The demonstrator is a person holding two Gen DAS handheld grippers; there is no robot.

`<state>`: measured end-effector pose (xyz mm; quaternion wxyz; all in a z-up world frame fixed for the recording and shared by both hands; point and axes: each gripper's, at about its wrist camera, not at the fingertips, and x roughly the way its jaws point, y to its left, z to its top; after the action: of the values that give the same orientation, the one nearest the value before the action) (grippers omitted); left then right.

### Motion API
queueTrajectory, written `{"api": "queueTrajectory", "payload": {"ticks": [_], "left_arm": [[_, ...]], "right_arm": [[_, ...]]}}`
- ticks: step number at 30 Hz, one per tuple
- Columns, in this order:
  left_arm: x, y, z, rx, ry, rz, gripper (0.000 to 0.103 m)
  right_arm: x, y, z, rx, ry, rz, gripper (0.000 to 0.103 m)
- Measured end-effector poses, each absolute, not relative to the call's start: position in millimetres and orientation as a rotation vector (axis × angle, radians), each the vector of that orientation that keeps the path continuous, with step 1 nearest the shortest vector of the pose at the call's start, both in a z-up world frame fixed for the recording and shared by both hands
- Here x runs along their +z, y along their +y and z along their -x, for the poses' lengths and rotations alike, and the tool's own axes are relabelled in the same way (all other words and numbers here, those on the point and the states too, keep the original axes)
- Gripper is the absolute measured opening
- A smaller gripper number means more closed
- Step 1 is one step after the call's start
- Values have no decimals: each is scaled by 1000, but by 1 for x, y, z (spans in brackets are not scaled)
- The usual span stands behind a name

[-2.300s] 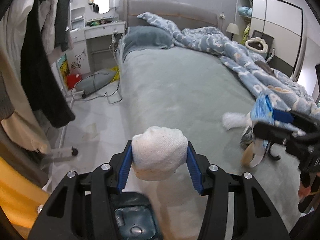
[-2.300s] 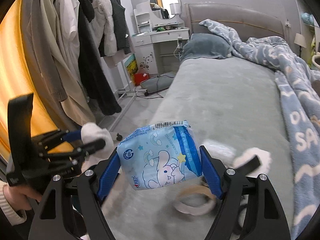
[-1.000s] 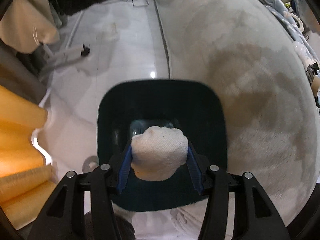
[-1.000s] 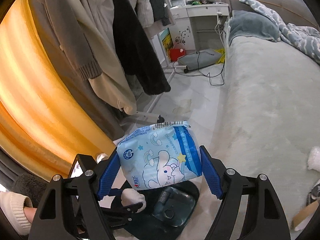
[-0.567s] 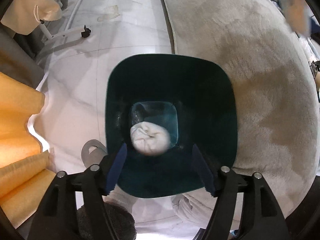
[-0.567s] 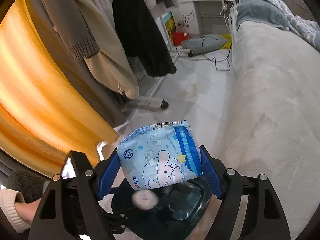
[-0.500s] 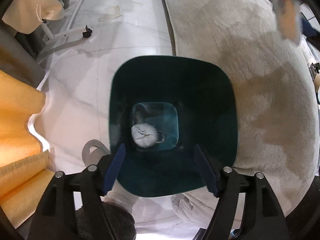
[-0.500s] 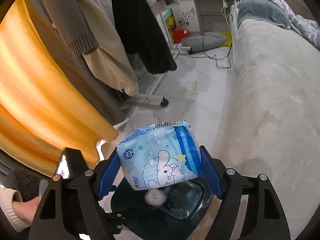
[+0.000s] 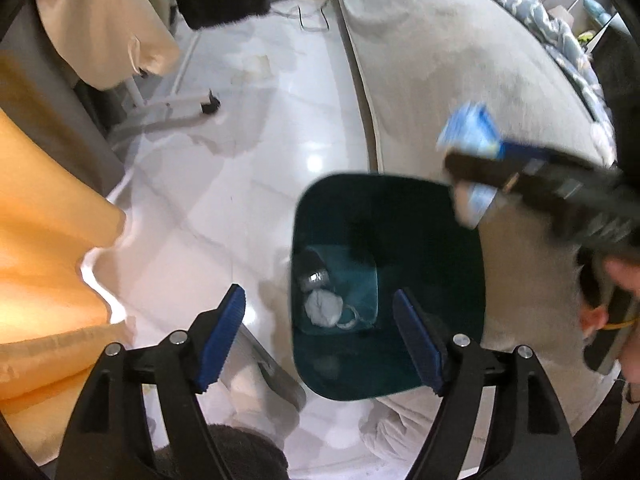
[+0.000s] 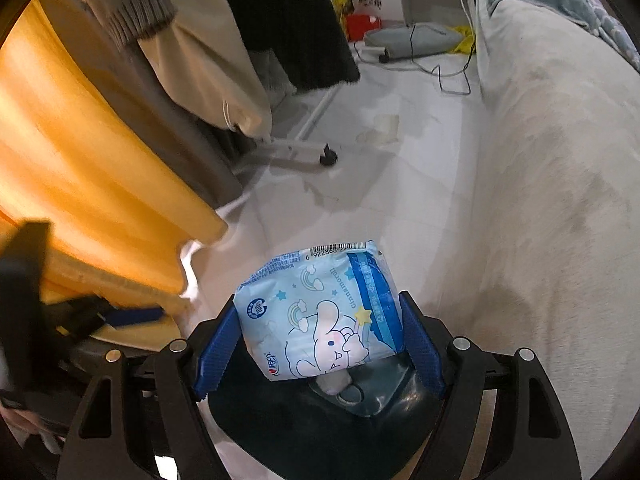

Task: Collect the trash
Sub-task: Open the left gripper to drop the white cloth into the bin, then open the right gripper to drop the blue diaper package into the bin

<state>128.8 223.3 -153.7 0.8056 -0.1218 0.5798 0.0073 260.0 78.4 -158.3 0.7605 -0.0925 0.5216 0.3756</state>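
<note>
Above the dark bin (image 9: 400, 216), my left gripper (image 9: 320, 336) is opening with nothing between its pads (the white wad (image 9: 323, 309) lies inside); my right gripper (image 10: 320, 344) pinches a blue tissue pack (image 10: 320, 312).

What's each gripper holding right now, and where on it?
Right gripper clamps the blue tissue pack by its two side edges. Left gripper, jaws opening, holds nothing.
</note>
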Motion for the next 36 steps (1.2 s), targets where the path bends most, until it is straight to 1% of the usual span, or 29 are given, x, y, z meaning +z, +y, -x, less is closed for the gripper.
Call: {"api": "queueTrajectory", "payload": {"ticks": [11, 21, 27, 30, 33, 36], "left_arm": [[-112, 245, -127, 30, 1057, 283, 78], [-67, 241, -120, 40, 855, 230, 70], [-46, 233, -114, 33, 767, 197, 65], [-37, 229, -112, 31, 735, 184, 64], [-30, 223, -111, 26, 706, 180, 64], [-23, 220, -111, 17, 688, 187, 64]], "right_arm": [[-206, 97, -247, 813, 1247, 313, 77], [-231, 102, -238, 797, 1310, 400, 78], [-239, 103, -233, 781, 1332, 461, 78], [-244, 102, -232, 768, 1354, 497, 81], [-248, 100, -230, 744, 1364, 522, 88], [-249, 97, -229, 731, 1363, 529, 89]]}}
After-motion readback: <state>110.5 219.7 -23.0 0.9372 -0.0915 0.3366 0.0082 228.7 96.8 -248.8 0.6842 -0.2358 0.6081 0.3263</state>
